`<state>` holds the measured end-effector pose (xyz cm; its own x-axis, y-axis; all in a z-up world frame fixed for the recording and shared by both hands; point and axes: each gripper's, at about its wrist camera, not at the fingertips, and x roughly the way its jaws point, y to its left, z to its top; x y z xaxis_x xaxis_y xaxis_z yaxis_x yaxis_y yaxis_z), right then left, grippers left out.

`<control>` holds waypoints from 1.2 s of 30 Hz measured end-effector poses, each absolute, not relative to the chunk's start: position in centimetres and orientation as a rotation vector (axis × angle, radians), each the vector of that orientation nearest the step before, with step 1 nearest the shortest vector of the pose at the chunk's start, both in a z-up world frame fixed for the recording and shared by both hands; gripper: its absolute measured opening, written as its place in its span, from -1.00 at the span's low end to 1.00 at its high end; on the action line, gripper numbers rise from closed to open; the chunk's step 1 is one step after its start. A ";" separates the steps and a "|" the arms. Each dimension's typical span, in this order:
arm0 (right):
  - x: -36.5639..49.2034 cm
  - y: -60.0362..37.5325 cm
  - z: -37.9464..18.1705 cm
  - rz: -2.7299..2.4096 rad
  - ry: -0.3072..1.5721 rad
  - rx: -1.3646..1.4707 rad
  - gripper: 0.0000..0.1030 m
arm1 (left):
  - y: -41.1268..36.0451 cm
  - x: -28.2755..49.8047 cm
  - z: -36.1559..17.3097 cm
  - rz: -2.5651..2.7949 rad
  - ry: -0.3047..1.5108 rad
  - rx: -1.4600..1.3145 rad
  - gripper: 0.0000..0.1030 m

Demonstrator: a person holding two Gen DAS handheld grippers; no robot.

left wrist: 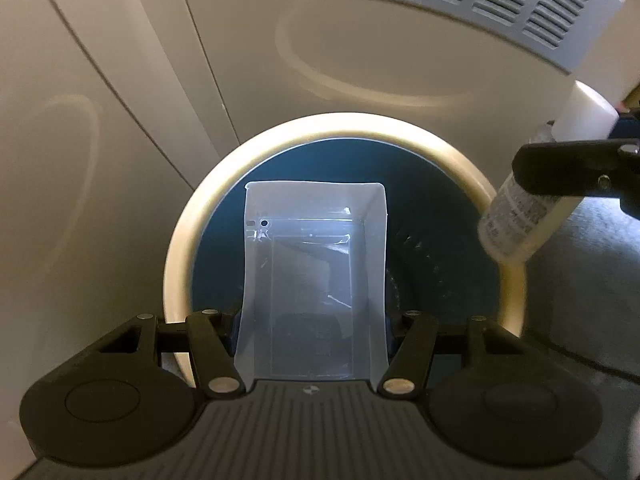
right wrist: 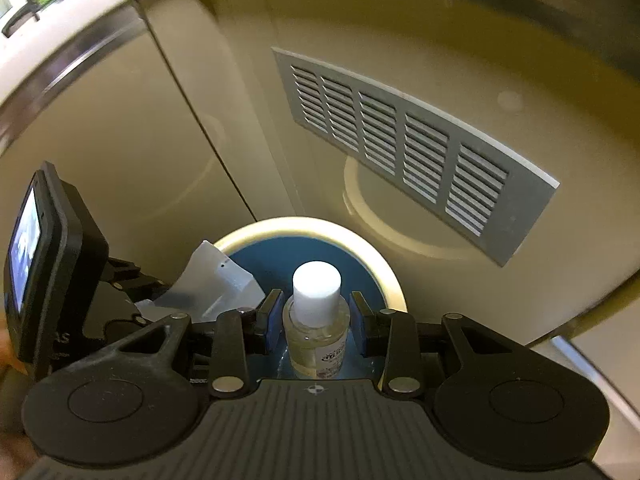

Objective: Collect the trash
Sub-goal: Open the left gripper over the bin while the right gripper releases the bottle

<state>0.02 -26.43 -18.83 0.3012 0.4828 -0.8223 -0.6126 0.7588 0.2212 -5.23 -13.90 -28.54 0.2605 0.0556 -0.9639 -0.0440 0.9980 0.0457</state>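
Observation:
My left gripper (left wrist: 314, 330) is shut on a clear plastic package (left wrist: 312, 272), held over the round bin (left wrist: 188, 224) with a cream rim and a dark blue inside. My right gripper (right wrist: 316, 320) is shut on a small clear bottle with a white cap (right wrist: 316, 320), also above the bin (right wrist: 384, 268). The bottle (left wrist: 532, 204) and right gripper show at the right edge of the left wrist view. The package (right wrist: 208, 284) and left gripper show at the left of the right wrist view.
Beige cabinet panels (left wrist: 120, 120) stand behind the bin. A grey louvred vent grille (right wrist: 400, 148) is set in the panel above it. A grey floor (left wrist: 592, 272) lies to the right of the bin.

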 end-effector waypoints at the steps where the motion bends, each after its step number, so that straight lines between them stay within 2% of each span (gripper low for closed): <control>1: 0.2 -26.3 -19.2 0.724 1.047 -0.135 -0.27 | -14.0 -5.1 -28.9 0.067 1.303 0.021 0.26; 16: 3.0 -26.5 -24.5 0.675 1.192 -0.036 -0.27 | -15.0 -2.6 -34.7 0.018 1.423 0.057 0.26; 24: 3.5 -26.6 -26.3 0.669 1.255 0.008 -0.27 | -14.9 -0.8 -35.5 -0.034 1.471 0.049 0.26; 26: 3.7 -26.6 -26.6 0.665 1.262 0.007 -0.27 | -13.4 -0.1 -35.6 -0.059 1.500 0.032 0.41; 27: 3.7 -26.6 -26.7 0.663 1.264 0.006 -0.27 | -13.1 0.0 -35.7 -0.065 1.512 0.027 0.62; 28: 3.7 -26.6 -26.7 0.661 1.267 0.005 -0.27 | -12.8 0.3 -35.9 -0.065 1.507 0.029 0.74; 32: 3.9 -25.8 -27.4 0.652 1.280 -0.008 -0.27 | -11.0 1.1 -35.4 -0.048 1.504 0.007 0.85; 33: 4.0 -25.6 -27.6 0.648 1.286 -0.014 -0.27 | -10.6 1.3 -35.5 -0.036 1.509 -0.003 0.94; 36: 4.0 -24.8 -28.5 0.646 1.305 -0.047 -0.27 | -9.6 1.9 -35.0 0.001 1.517 -0.016 0.96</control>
<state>3.97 -24.82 -28.50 0.1145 0.4155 -0.9024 -0.4662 0.8246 0.3205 1.88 -9.63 -34.97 0.0541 -0.0089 -0.9985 -0.0107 0.9999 -0.0095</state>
